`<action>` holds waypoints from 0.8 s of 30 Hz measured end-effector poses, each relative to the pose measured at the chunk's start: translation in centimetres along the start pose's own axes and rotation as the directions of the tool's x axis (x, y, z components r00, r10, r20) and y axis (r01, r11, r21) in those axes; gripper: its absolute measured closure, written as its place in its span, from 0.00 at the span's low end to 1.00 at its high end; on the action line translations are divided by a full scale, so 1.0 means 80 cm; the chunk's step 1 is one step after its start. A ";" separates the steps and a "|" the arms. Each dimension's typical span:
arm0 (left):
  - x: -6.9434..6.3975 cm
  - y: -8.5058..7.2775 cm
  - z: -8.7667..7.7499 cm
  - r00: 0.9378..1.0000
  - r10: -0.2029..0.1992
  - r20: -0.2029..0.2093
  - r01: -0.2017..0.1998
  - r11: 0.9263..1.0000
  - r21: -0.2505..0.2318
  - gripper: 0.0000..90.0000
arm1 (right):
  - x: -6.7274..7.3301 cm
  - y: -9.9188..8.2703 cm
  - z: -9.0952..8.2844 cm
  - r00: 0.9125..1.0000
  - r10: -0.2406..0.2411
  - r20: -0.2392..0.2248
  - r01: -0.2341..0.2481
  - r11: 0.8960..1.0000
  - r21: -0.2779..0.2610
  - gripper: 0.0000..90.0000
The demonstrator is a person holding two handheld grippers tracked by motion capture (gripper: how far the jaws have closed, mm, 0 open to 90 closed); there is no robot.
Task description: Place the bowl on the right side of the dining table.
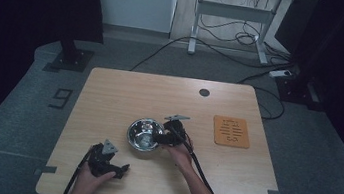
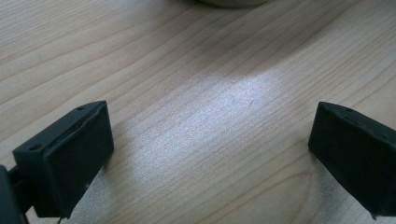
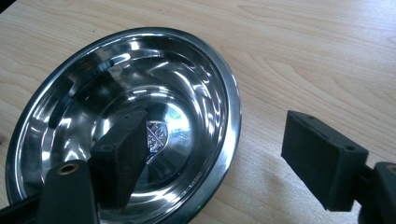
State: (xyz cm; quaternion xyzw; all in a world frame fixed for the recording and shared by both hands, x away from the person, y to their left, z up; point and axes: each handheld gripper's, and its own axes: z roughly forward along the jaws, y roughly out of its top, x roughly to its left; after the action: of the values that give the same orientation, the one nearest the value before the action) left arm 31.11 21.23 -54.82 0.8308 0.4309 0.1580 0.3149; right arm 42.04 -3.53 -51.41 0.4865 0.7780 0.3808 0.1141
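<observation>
A shiny steel bowl (image 1: 144, 134) sits near the middle of the wooden table (image 1: 125, 91). My right gripper (image 1: 160, 137) is open and straddles the bowl's rim (image 3: 233, 116): one jaw is inside the bowl, the other outside over the wood. The right gripper (image 3: 219, 149) has not closed on the rim. My left gripper (image 1: 120, 170) rests near the table's front left, held by a hand. In the left gripper view it (image 2: 210, 149) stands open over bare wood, with the bowl's edge (image 2: 231, 2) just visible at the top.
An orange square mat (image 1: 231, 131) with dark markings lies to the right of the bowl. A small dark round hole (image 1: 204, 92) sits near the table's far edge. Cables and a desk frame (image 1: 230, 24) stand on the floor beyond the table.
</observation>
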 end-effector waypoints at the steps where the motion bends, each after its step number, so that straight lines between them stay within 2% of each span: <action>1: 0.000 0.000 0.000 1.000 0.000 0.000 0.000 1.000 0.000 0.00 | 0.000 0.000 0.001 1.000 -0.001 0.002 0.001 1.000 0.001 0.27; 9: 0.000 0.000 0.000 1.000 0.001 0.000 -0.001 1.000 0.001 0.00 | -0.003 -0.006 0.007 1.000 -0.007 0.002 0.007 1.000 0.013 0.42; 18: 0.000 0.000 0.000 1.000 0.001 0.000 -0.001 1.000 0.001 0.00 | -0.009 -0.008 0.010 1.000 0.011 -0.020 -0.010 1.000 0.024 0.57; 24: 0.000 0.000 0.000 1.000 0.001 0.000 -0.001 1.000 0.001 0.00 | -0.013 -0.009 0.012 0.998 0.043 -0.051 -0.042 0.999 0.030 0.67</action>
State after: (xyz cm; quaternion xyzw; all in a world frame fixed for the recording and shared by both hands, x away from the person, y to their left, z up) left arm 31.11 21.24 -54.82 0.8311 0.4307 0.1581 0.3144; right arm 42.56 -4.10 -52.76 0.4945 0.7756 0.3843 0.0789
